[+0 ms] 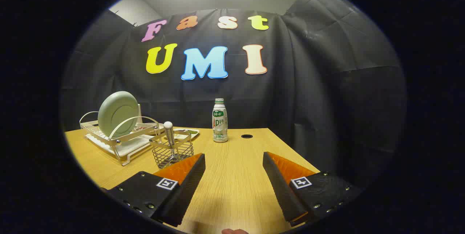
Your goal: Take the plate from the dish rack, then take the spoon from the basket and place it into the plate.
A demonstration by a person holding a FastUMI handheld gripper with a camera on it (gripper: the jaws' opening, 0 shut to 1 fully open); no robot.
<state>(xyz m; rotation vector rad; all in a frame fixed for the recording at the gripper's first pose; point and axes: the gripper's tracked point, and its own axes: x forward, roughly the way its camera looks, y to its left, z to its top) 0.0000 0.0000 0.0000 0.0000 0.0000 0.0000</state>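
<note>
Gripper view: my hand-held gripper (234,161) hangs wide open over bare tabletop (232,190), holding nothing. Plate (118,113) stands on edge in the dish rack (120,137), ahead-left, well apart from the fingers. Spoon (169,136) is upright in the wire basket (172,150) just beside the rack. Risk: basket sits in my approach line; I could clip it, or drag the rack out with the plate.
</note>
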